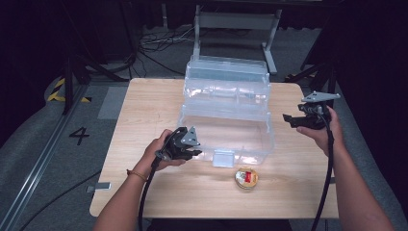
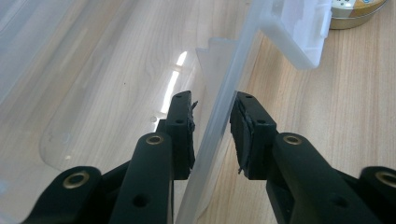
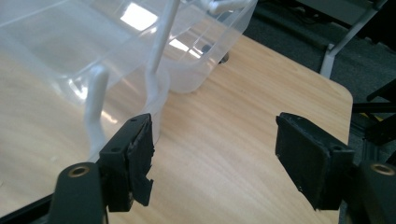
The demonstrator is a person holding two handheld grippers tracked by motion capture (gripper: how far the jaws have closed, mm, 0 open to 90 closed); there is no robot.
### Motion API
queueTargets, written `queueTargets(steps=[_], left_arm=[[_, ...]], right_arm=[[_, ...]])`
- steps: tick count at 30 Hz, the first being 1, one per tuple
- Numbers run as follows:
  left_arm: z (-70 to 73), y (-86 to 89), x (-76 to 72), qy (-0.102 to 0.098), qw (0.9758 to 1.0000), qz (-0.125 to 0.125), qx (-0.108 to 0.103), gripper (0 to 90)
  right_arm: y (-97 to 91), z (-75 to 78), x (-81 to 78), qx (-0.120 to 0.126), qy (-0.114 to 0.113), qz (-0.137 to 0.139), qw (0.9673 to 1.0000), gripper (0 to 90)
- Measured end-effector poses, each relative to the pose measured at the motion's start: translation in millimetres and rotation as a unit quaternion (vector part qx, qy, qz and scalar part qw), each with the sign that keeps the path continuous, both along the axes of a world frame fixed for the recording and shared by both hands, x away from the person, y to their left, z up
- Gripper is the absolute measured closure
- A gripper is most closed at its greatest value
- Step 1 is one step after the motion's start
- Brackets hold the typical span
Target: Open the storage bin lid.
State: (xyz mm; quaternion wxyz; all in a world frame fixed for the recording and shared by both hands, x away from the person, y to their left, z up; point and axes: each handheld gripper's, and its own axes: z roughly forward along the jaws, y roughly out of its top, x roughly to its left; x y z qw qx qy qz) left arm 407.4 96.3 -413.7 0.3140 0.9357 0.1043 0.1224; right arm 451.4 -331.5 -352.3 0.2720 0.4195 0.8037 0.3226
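Observation:
A clear plastic box (image 1: 226, 110) stands open in the middle of the wooden table (image 1: 144, 106), its lid tilted back. My left gripper (image 1: 196, 153) sits at the box's front left. In the left gripper view its jaws (image 2: 212, 109) straddle the thin front wall (image 2: 219, 112), and both pads lie against it. My right gripper (image 1: 287, 120) hovers just off the box's right side, pointing at it. In the right gripper view its jaws (image 3: 215, 140) stand wide apart over bare wood, with the box's end wall (image 3: 70, 56) just beyond the left pad.
A small round tin (image 1: 246, 177) with a red and yellow top lies on the table in front of the box, near its latch (image 1: 223, 158). The tin (image 2: 357, 11) also shows beyond the latch (image 2: 299, 35). A metal frame (image 1: 235, 24) stands behind the table.

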Motion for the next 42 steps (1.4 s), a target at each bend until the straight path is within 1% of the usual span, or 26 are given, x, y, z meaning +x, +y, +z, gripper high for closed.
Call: queueTargets(steps=[1, 2, 4, 6, 8, 9, 10, 11, 12, 13, 15, 17, 21, 24, 25, 30, 32, 34, 35, 38, 39, 40, 42], left_arm=[[0.1, -0.1, -0.1, 0.0, 1.0, 0.0, 0.001, 69.7], [0.0, -0.2, -0.2, -0.001, 1.0, 0.001, 0.001, 69.5], [0.0, -0.3, -0.3, -0.001, 1.0, 0.002, 0.001, 69.4], [0.0, -0.4, -0.2, -0.001, 1.0, 0.002, 0.0, 69.4], [0.0, -0.5, -0.1, 0.0, 1.0, 0.003, 0.0, 69.4], [0.1, -0.5, -0.2, 0.001, 1.0, 0.004, 0.001, 69.3], [0.1, -0.5, -0.2, 0.001, 1.0, 0.004, 0.001, 69.3], [0.1, -0.7, -0.2, 0.002, 1.0, 0.006, 0.0, 69.3], [0.1, -0.7, -0.2, 0.002, 1.0, 0.006, 0.0, 69.2], [-0.1, -0.8, -0.2, 0.003, 1.0, 0.007, -0.001, 69.2], [0.1, -1.0, -0.3, 0.005, 0.9999, 0.01, -0.001, 69.2], [0.2, -1.2, -0.6, 0.006, 0.9999, 0.012, 0.0, 69.1], [0.1, -2.1, -1.5, 0.006, 0.9999, 0.015, -0.001, 69.1], [0.0, -3.8, -2.1, 0.003, 0.9999, 0.015, 0.0, 69.2], [-0.1, -4.3, -2.7, 0.002, 0.9999, 0.016, 0.0, 69.2], [0.0, -5.9, -3.3, 0.0, 0.9999, 0.015, 0.001, 69.2], [-0.2, -6.1, -3.3, 0.0, 0.9999, 0.016, 0.0, 69.2], [0.0, -6.1, -3.5, 0.0, 0.9999, 0.016, 0.001, 69.1], [-0.2, -6.3, -3.4, -0.001, 0.9999, 0.017, 0.0, 69.0], [-0.4, -6.9, -4.1, -0.004, 0.9998, 0.02, 0.002, 68.2], [-0.3, -7.2, -4.3, -0.006, 0.9998, 0.02, 0.005, 67.6], [-0.3, -7.2, -4.3, -0.006, 0.9998, 0.02, 0.005, 67.2], [-0.7, -8.4, -5.6, -0.015, 0.9996, 0.02, 0.012, 66.5]], right_arm=[[-1.6, -2.1, -6.1, -0.005, 0.002, 0.005, 1.0, 28.6], [-3.2, -3.7, -10.3, -0.005, 0.002, 0.007, 1.0, 28.6], [-6.1, -8.2, -18.4, 0.0, 0.01, 0.011, 0.9999, 28.6], [-7.8, -15.1, -27.2, -0.01, 0.017, 0.016, 0.9997, 28.6], [-8.9, -21.6, -34.5, -0.012, 0.026, 0.025, 0.9993, 28.6], [-9.1, -25.4, -39.0, -0.017, 0.03, 0.027, 0.999, 28.6], [-9.1, -25.4, -39.0, -0.017, 0.03, 0.027, 0.999, 28.6], [-8.7, -31.3, -46.0, -0.013, 0.035, 0.033, 0.9987, 28.6], [-8.7, -31.3, -46.0, -0.013, 0.035, 0.033, 0.9987, 28.6], [-8.0, -33.9, -49.4, -0.016, 0.038, 0.037, 0.9985, 29.0], [-5.2, -39.9, -57.8, -0.015, 0.035, 0.042, 0.9984, 30.5], [-2.3, -45.8, -63.3, -0.013, 0.046, 0.053, 0.9974, 30.4], [6.4, -56.6, -73.5, -0.019, 0.063, 0.077, 0.9948, 30.0], [15.3, -65.4, -82.8, -0.025, 0.082, 0.104, 0.9909, 29.5], [18.6, -67.6, -86.6, -0.023, 0.088, 0.114, 0.9893, 29.4], [32.5, -74.1, -98.8, -0.027, 0.104, 0.143, 0.9839, 28.3], [39.0, -76.7, -103.7, -0.029, 0.112, 0.158, 0.9806, 28.0], [47.0, -79.3, -108.8, -0.036, 0.118, 0.173, 0.9771, 27.9], [50.7, -80.1, -110.9, -0.039, 0.12, 0.177, 0.9759, 27.5], [59.8, -82.0, -114.8, -0.036, 0.132, 0.195, 0.9712, 26.6], [64.5, -82.5, -116.6, -0.038, 0.134, 0.197, 0.9704, 26.2], [64.5, -82.5, -116.6, -0.038, 0.134, 0.197, 0.9704, 26.2], [72.3, -83.0, -118.0, -0.042, 0.14, 0.205, 0.9677, 26.0]])
